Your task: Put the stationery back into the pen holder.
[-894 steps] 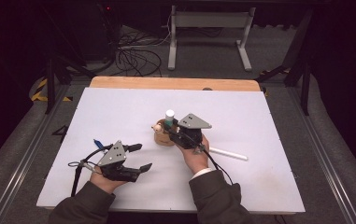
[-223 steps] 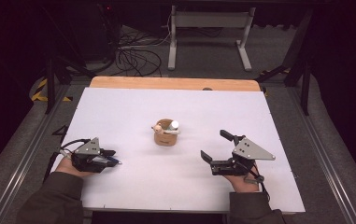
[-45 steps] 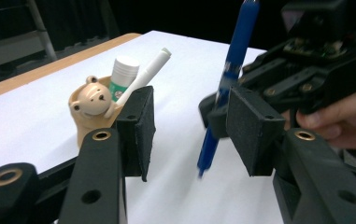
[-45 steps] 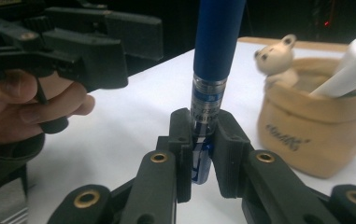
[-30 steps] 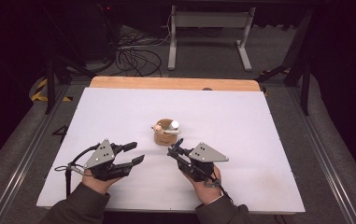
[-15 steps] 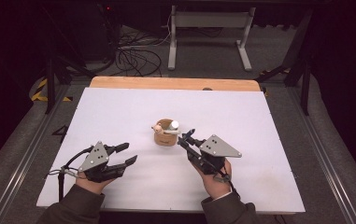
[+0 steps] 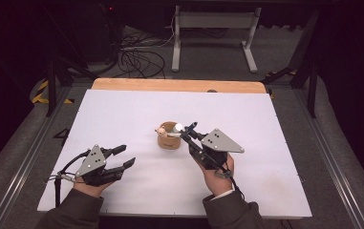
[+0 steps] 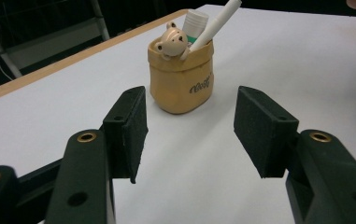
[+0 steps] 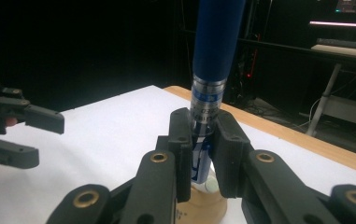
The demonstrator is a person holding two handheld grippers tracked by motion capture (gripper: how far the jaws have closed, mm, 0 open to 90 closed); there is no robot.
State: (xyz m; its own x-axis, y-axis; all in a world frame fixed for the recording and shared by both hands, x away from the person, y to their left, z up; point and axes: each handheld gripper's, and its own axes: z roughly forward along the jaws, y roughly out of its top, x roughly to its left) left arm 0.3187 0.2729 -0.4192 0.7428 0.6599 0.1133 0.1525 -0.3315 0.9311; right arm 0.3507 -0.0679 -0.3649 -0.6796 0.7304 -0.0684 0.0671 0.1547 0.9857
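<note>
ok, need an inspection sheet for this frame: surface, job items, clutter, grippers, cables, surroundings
Surface: white table top, bare apart from the holder; wooden edge strip at the far side.
Job's things: tan bear pen holder upright mid-table, with a white pen and a white-capped tube in it; blue pen upright over the holder.
Clutter: nothing seen.
Grippers: right gripper has its jaws shut on the blue pen; left gripper open, nothing between its jaws, short of the holder.
Cables: black coil on the floor beyond the table.
Surroundings: dark room, grey metal stand behind.
</note>
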